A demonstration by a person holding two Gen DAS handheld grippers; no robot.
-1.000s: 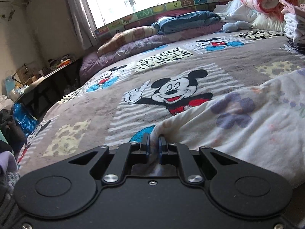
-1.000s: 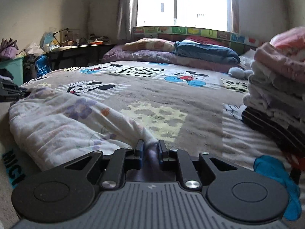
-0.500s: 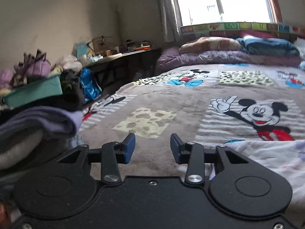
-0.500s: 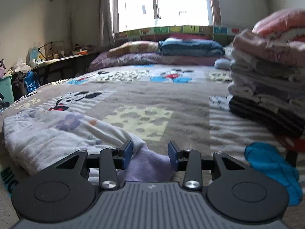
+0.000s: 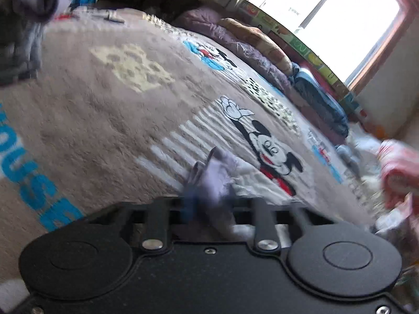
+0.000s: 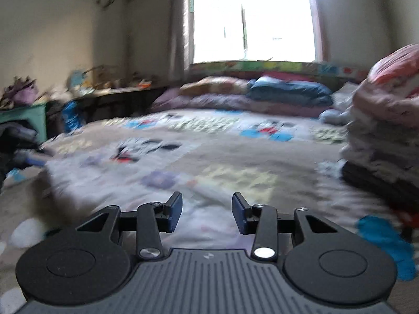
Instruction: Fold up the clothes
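Over the blanket (image 6: 235, 154), right tool (image 6: 207, 213) wide apart, empty; left tool (image 5: 209, 204) blurred around garment (image 5: 217, 172), grip unclear.

Home bedroom: bed (image 6: 235, 157), pillows (image 6: 262, 94), window (image 6: 251, 18), stacked clothes (image 6: 379, 136).

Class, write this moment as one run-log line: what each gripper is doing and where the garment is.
left gripper: blurred, lilac cloth bunched between fingers, grip unclear | right gripper: open, empty | floral garment: lying on blanket | folded stack: right

Motion blur smears the left hand-held gripper (image 5: 208, 204), so its grip on the lilac cloth (image 5: 217, 175) seems unclear
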